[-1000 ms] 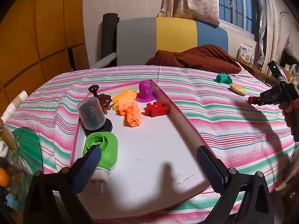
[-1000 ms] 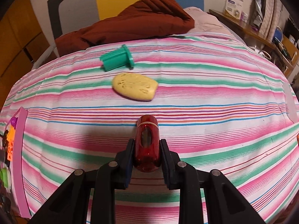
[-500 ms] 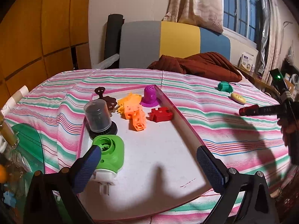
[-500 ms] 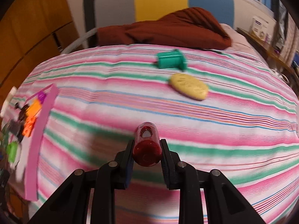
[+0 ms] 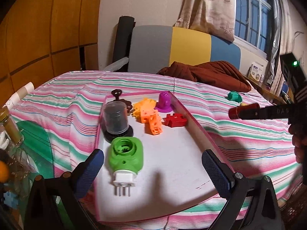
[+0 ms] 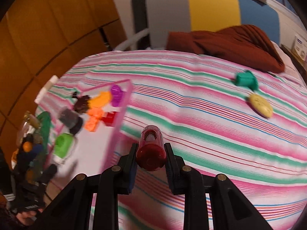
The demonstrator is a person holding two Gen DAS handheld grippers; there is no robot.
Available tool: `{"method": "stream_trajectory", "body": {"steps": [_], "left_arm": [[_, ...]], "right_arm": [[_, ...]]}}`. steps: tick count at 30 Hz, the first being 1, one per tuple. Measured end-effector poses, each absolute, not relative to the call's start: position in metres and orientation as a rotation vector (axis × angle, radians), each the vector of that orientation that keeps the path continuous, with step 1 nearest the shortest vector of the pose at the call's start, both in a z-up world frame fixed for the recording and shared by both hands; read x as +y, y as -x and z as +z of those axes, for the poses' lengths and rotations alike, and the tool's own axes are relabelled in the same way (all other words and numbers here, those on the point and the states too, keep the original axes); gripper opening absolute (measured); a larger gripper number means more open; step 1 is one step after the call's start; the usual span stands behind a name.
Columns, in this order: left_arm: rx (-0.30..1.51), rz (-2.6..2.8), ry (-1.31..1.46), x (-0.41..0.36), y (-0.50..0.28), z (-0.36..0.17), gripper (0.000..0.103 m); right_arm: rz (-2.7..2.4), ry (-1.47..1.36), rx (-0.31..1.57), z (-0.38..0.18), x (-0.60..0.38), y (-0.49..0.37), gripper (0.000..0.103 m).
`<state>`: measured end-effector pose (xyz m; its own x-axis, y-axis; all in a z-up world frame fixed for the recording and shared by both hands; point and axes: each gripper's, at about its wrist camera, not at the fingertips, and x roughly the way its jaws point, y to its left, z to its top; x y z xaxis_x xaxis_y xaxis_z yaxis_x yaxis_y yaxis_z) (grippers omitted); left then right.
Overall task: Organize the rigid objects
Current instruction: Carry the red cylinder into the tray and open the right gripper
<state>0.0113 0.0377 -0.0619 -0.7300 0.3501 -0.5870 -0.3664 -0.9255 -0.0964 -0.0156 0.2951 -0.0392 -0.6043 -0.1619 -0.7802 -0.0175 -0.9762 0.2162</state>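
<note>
My right gripper is shut on a dark red cylinder, held above the striped bedspread just right of the pink-edged white tray. From the left wrist the same red cylinder juts in from the right. My left gripper hangs open over the near end of the tray, beside a green plug-in device. The tray also holds a capped grey cylinder, orange blocks, a red puzzle piece, a purple dome and a brown piece.
A teal spool and a yellow oval lie on the bedspread at the far right. A brown blanket is bunched at the headboard. A glass bottle and clutter stand left of the bed.
My right gripper has carried the red cylinder leftward toward the tray and rolled. The teal spool and yellow oval have slid to the right of its view. My left gripper drifted slightly.
</note>
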Motion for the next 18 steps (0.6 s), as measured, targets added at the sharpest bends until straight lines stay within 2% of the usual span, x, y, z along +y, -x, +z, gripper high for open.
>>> {"method": "stream_trajectory", "body": {"steps": [11,18], "left_arm": [[-0.045,2.654,0.907,0.007,-0.007,-0.065,0.103],[-0.090,2.680,0.919,-0.002,-0.004,-0.064,0.103]], "right_arm": [[-2.513,-1.366,-0.169,-0.049,0.188,0.052,0.025],[-2.450,-1.424,-0.223,-0.072,0.159,0.071,0.025]]}}
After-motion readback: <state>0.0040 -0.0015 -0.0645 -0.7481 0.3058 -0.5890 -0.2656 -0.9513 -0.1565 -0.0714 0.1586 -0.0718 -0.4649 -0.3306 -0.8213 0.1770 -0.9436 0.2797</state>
